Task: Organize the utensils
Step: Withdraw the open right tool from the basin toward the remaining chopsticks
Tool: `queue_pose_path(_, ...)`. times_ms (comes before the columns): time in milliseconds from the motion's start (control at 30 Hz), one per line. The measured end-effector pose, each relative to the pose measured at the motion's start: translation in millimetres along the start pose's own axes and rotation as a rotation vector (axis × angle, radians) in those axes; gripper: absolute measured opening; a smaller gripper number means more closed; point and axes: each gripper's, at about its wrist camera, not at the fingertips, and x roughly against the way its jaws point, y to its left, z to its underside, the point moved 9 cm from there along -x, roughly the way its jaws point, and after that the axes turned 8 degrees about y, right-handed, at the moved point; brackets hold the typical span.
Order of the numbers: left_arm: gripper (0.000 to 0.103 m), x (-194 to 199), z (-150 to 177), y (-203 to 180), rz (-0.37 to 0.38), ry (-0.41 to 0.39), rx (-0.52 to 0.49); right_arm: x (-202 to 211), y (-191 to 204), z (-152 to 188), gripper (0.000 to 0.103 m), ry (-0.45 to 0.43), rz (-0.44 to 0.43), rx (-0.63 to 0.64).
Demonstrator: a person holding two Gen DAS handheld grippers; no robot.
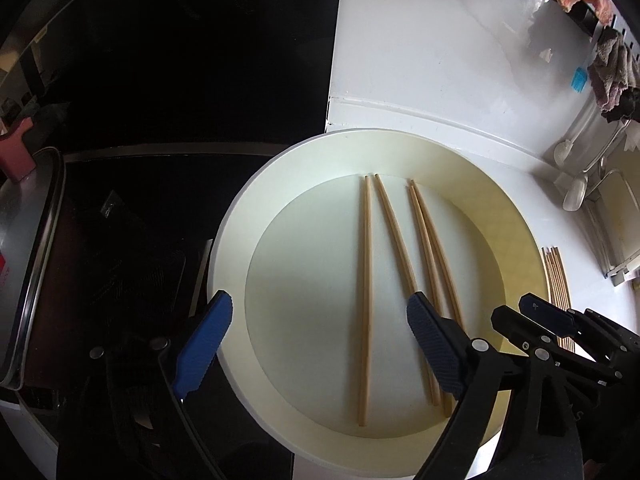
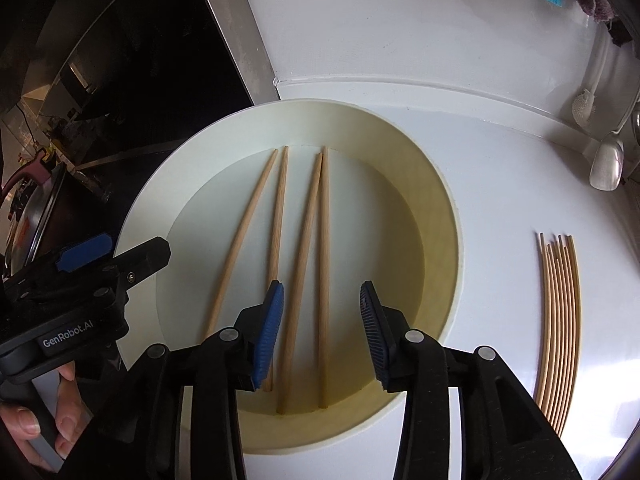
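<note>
Two pairs of wooden chopsticks lie side by side in a round cream plate (image 1: 232, 240) (image 2: 144, 224), tips pointing away. My left gripper (image 1: 320, 300) hangs open and wide above the plate, over the left pair (image 1: 364, 300), with nothing pressed between its blue pads. My right gripper (image 2: 321, 286) is open more narrowly. The right pair (image 2: 324, 240) lies below and between its pads, which do not touch it. The left pair (image 2: 280, 200) runs just outside the right gripper's left pad. Each gripper shows in the other's view: the right gripper (image 1: 520, 312) and the left gripper (image 2: 120, 252).
A bundle of thin bamboo skewers (image 2: 560, 320) (image 1: 558, 288) lies on the white counter right of the plate. A white spoon (image 2: 606, 168) and a brush (image 2: 584, 106) hang at the back right. A black cooktop (image 1: 160, 60) and a lidded pot (image 1: 28, 240) are on the left. A hand (image 2: 24, 428) grips the left handle.
</note>
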Motion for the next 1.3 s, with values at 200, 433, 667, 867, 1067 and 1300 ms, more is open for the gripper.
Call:
queue_pose_path(200, 0.089, 24.8, 10.1, 3.1, -0.006, -0.039, 0.005, 20.9, -8.9, 13.8, 0.042, -0.041, 0.004, -0.018)
queue_pose_path(433, 0.091, 41.3, 23.5, -6.1, -0.017, -0.059, 0.015, 42.4, -26.4, 31.6, 0.044, -0.069, 0.018, -0.032)
queue_pose_path(667, 0.091, 53.0, 38.5, -25.5, -0.012, -0.065, 0.020, 59.2, -46.0, 51.4, 0.047, -0.071, 0.036, -0.022)
queue_pose_path(867, 0.091, 57.9, 52.3, -58.4, -0.014, -0.052, -0.011, 75.6, -77.5, 70.2, 0.047, -0.078, 0.059, -0.037)
queue_pose_path(1067, 0.091, 63.7, 67.4, -96.5, -0.019, -0.044, -0.051, 91.4, -125.1, 95.7, 0.049, -0.085, 0.088, -0.084)
queue_pose_path(1300, 0.091, 65.0, 83.0, -150.5, -0.002, -0.038, -0.107, 105.8, -190.9, 127.2, 0.049, -0.086, 0.146, -0.150)
